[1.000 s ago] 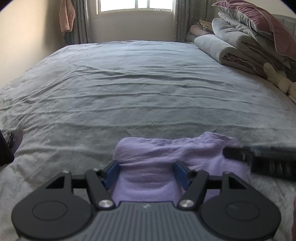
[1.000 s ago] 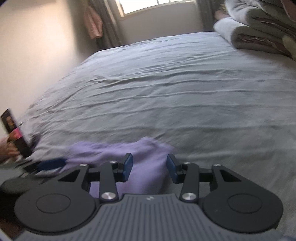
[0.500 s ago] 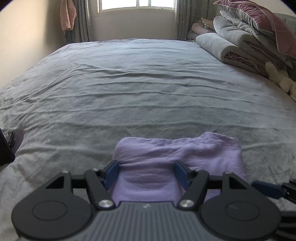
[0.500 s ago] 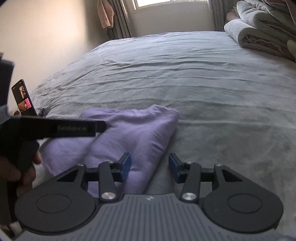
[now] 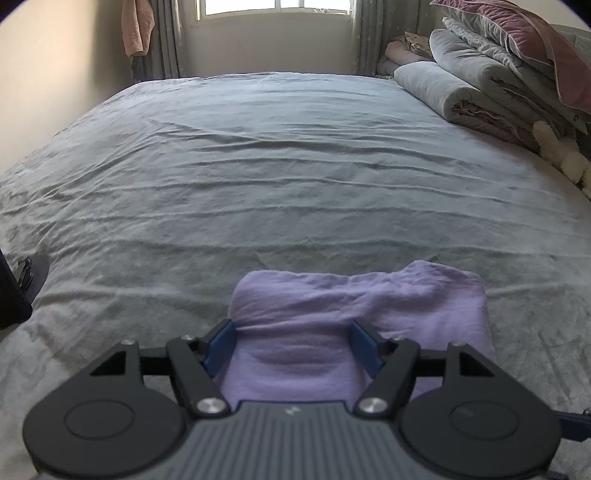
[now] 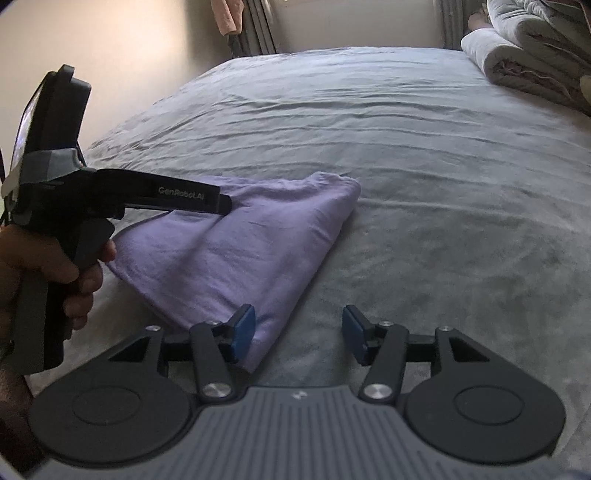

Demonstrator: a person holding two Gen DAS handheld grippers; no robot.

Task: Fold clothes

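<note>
The folded lilac cloth garment (image 5: 354, 317) was straddled by the spread left gripper (image 5: 291, 345); the right gripper (image 6: 298, 332) was opening, unpinched.

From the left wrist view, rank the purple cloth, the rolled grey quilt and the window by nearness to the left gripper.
1. Purple cloth: folded on the bed, lying between the fingers of the left gripper.
2. Rolled grey quilt: far right, at the bed's edge.
3. Window: on the back wall, beyond the bed.
</note>
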